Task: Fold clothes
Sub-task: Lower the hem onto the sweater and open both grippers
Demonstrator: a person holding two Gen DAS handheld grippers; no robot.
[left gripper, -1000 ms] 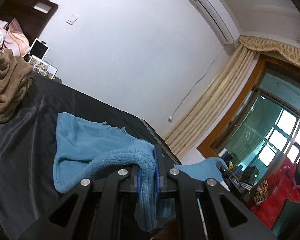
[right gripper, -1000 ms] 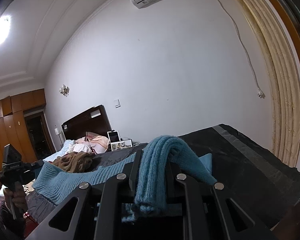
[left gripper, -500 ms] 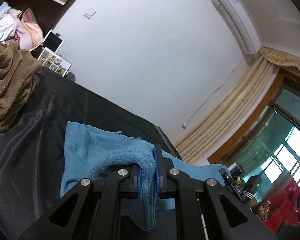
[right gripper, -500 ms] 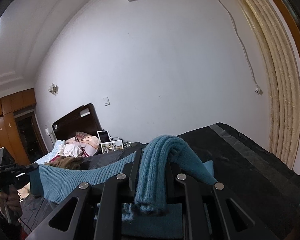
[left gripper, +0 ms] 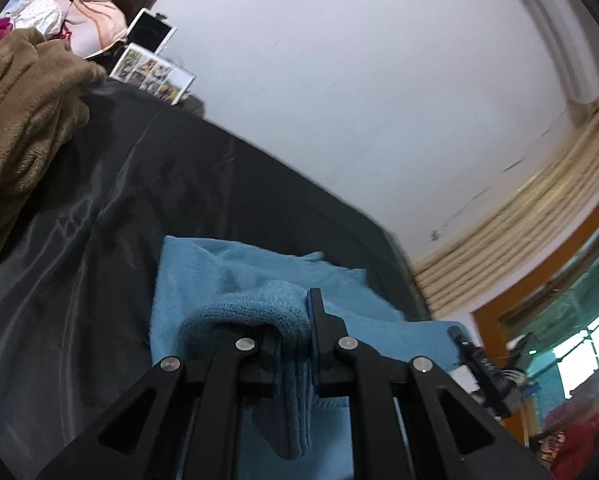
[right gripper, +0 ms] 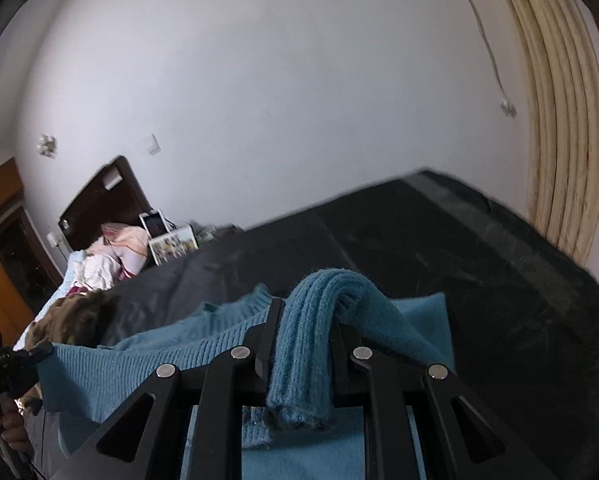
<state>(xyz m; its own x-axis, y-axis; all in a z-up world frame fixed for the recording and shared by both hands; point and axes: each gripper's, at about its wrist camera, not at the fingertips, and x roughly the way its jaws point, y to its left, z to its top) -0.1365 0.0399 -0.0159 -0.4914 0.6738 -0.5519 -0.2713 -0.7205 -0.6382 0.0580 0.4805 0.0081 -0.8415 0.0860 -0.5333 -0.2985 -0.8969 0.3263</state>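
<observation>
I am squeezing the blue sweater (left gripper: pixel 235 280) with both grippers. My left gripper (left gripper: pixel 295 344) is pinching a thick bunch of knit between its fingers, and the loose end is hanging down toward me. My right gripper (right gripper: pixel 303 332) is pinching the ribbed edge the same way, with the edge drooping just below its fingers. Between the two grippers the ribbed edge is running in a band off to the left of my right fingers. Just past both sets of fingers, the rest of the sweater is lying flat on the dark sheet (right gripper: pixel 419 240). Farther out, left of my left fingers, a brown blanket (left gripper: pixel 23 112) is sitting in a heap, well apart from the sweater.

I think I am making a fold, carrying the held edge over the flat part. Next I need to bring both grippers down together, line the edge up straight, and then let go.
</observation>
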